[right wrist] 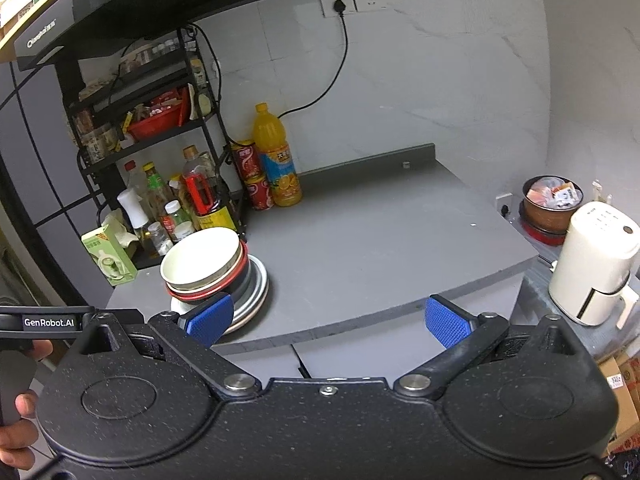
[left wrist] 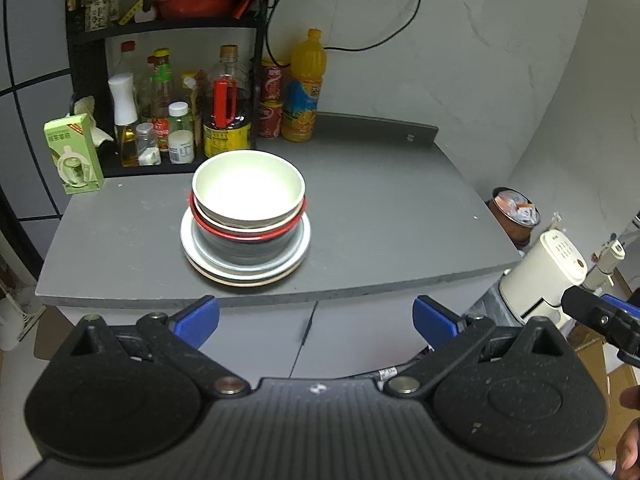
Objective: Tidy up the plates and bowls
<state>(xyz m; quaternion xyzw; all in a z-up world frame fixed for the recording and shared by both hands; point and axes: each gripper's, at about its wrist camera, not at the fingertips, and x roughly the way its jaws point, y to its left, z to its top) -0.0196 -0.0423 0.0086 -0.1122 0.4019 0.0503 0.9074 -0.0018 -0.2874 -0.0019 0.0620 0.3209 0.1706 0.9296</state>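
On the grey counter (left wrist: 380, 208), near its front edge, one stack of dishes is seen: a white bowl (left wrist: 248, 186) is nested on top, a red-rimmed bowl (left wrist: 244, 234) is under it, and pale plates (left wrist: 208, 266) lie at the bottom. From the right wrist view the same white bowl (right wrist: 200, 258) is seen tilted toward the camera, and the plates (right wrist: 258, 284) show at the stack's right side.

The left gripper (left wrist: 316, 318) is held in front of the counter edge with its blue pads (left wrist: 198, 318) spread wide; nothing is gripped. The right gripper (right wrist: 330, 320) is likewise held wide open and empty, its left pad (right wrist: 212, 318) overlapping the stack in the picture; whether it touches cannot be told.

"GenRobot.AI" is printed in white on the black bar (right wrist: 48, 323) at the left of the right wrist view. Behind the stack, an orange juice bottle (left wrist: 306, 88), red cans (left wrist: 272, 100) and a green carton (left wrist: 74, 154) carry labels with writing that cannot be read. "Qiaoshai" or similar is faintly lettered on the dark hood (right wrist: 120, 12) overhead. A white kettle (right wrist: 592, 264) stands beyond the counter's right end.
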